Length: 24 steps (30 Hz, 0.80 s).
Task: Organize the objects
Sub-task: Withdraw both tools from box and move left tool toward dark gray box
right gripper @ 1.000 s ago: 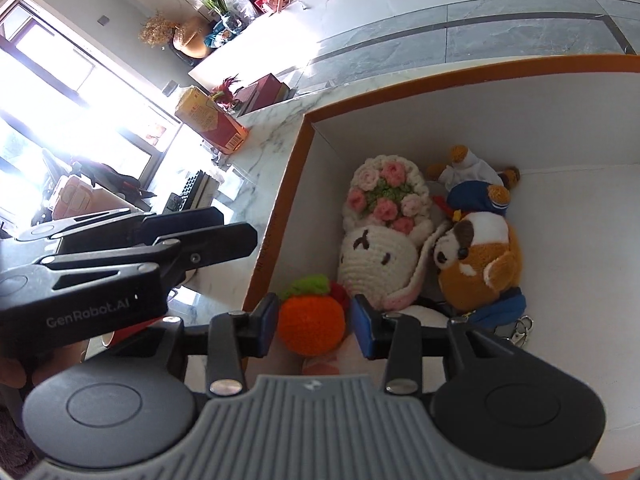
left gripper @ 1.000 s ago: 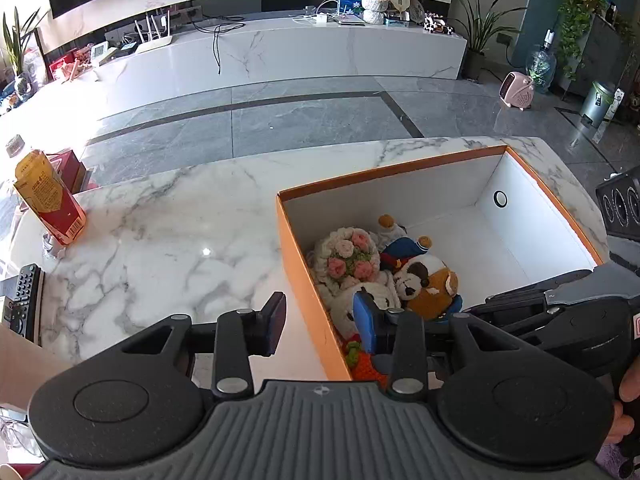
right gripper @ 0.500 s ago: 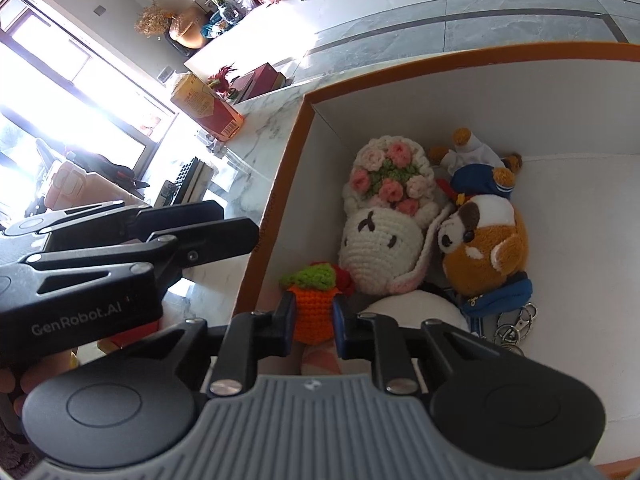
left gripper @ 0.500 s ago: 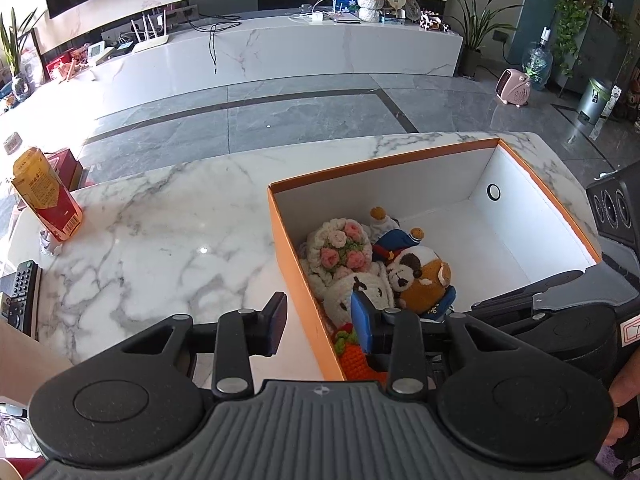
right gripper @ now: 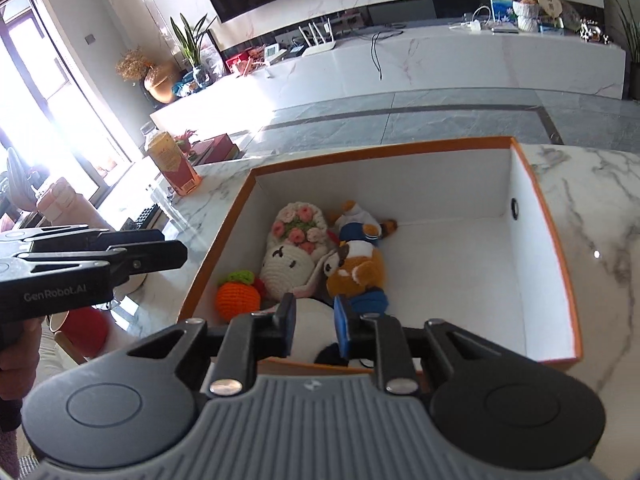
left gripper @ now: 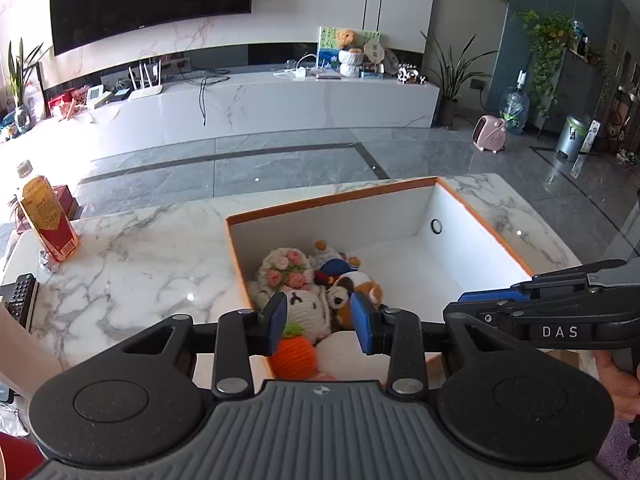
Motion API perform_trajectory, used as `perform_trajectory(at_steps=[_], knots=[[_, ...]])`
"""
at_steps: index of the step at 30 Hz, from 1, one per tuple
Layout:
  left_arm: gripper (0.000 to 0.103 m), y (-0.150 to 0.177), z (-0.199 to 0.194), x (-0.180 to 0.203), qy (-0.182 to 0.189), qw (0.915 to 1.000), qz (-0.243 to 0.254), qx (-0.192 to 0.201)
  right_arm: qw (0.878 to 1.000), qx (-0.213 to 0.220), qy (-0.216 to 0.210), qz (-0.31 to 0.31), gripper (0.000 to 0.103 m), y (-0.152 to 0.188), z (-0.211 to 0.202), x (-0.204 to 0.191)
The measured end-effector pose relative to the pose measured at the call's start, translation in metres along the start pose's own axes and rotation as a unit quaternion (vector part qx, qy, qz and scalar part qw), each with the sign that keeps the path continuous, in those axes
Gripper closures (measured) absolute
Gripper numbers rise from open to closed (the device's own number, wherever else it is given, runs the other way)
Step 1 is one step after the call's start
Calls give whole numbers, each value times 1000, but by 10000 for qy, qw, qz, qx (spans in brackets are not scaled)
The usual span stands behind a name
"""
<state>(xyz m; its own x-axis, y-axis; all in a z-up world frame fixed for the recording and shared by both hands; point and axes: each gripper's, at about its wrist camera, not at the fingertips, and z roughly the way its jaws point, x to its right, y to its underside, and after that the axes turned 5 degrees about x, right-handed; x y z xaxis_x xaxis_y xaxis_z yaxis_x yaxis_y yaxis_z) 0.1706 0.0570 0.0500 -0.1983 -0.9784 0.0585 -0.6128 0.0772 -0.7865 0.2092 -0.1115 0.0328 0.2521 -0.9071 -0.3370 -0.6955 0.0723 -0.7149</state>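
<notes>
The orange-rimmed box [right gripper: 536,200] sits on the marble worktop [left gripper: 132,264], its white interior open upward so soft toys can be dropped in from above. They are bunched in its near-left corner, which leaves the right half of the floor bare for more. There, a crocheted orange fruit [right gripper: 237,295] with a green top lies against the left wall, knobbly and round. Beside it lies a cream knitted toy [right gripper: 290,256] with a stitched face and a cap of pink yarn roses. To its right is a plush brown-and-white dog [right gripper: 354,270] in blue clothing, touching it.

The right tool [right gripper: 314,326] is over the near edge of the box, its fingers a little apart with nothing clamped (a white rounded plush shows through the gap, below). The left tool [left gripper: 318,322] is also above the near rim, fingers wider apart and empty, the fruit visible between them. Far left on the worktop stands a smooth orange-and-red bottle [left gripper: 48,220], apparently not part of the sorting.
</notes>
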Motion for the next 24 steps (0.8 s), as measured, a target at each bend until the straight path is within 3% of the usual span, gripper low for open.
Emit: perform_trajectory(at_steps=[9, 12, 21, 24], knots=[[61, 36, -36, 63, 334, 9982, 125, 474, 9986, 394, 148, -310, 61, 55, -72, -2], [58, 52, -42, 75, 493, 9974, -81, 529, 9979, 531, 232, -304, 61, 79, -88, 0], [56, 94, -36, 104, 540, 9983, 111, 192, 9951, 423, 860, -252, 57, 138, -114, 26], [55, 105, -30, 119, 481, 9981, 380, 59, 9944, 350, 988, -141, 57, 152, -116, 36]])
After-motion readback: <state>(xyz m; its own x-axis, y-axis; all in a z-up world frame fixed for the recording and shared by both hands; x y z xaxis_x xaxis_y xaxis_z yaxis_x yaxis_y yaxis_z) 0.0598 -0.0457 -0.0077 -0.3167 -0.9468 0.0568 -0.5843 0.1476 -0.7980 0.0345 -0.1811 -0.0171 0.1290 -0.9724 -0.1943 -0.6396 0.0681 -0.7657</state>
